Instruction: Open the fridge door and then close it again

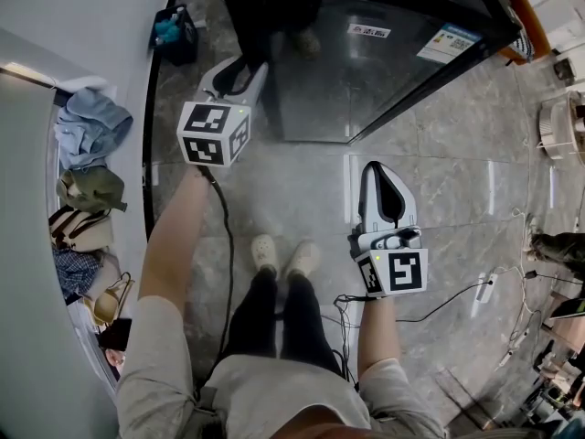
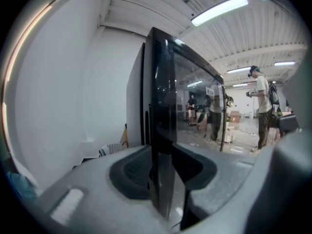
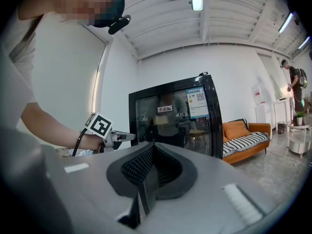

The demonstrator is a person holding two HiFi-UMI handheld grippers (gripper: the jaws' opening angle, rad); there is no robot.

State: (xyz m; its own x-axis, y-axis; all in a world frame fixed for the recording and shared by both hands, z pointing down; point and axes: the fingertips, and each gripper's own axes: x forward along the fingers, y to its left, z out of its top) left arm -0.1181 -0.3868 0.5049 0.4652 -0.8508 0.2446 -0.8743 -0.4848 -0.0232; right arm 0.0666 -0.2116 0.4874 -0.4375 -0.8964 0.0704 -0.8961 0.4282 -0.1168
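The black fridge (image 1: 366,53) with its glass door (image 3: 175,116) stands ahead of me on the tiled floor. My left gripper (image 1: 254,69) reaches to the door's left side. In the left gripper view the door's black vertical edge (image 2: 161,106) runs between the jaws of the left gripper (image 2: 165,177), and the dark pads close against it on both sides. My right gripper (image 1: 380,170) hangs lower and to the right, away from the fridge, pointing at it. In the right gripper view the pads of the right gripper (image 3: 150,155) meet with nothing between them, and the left gripper (image 3: 127,137) shows at the door.
Bags and clothes (image 1: 87,126) lie along the left wall, with a blue basket (image 1: 174,33) beside the fridge. Cables and a power strip (image 1: 484,288) cross the floor at right. An orange sofa (image 3: 243,135) stands right of the fridge. Another person (image 2: 261,106) stands beyond it.
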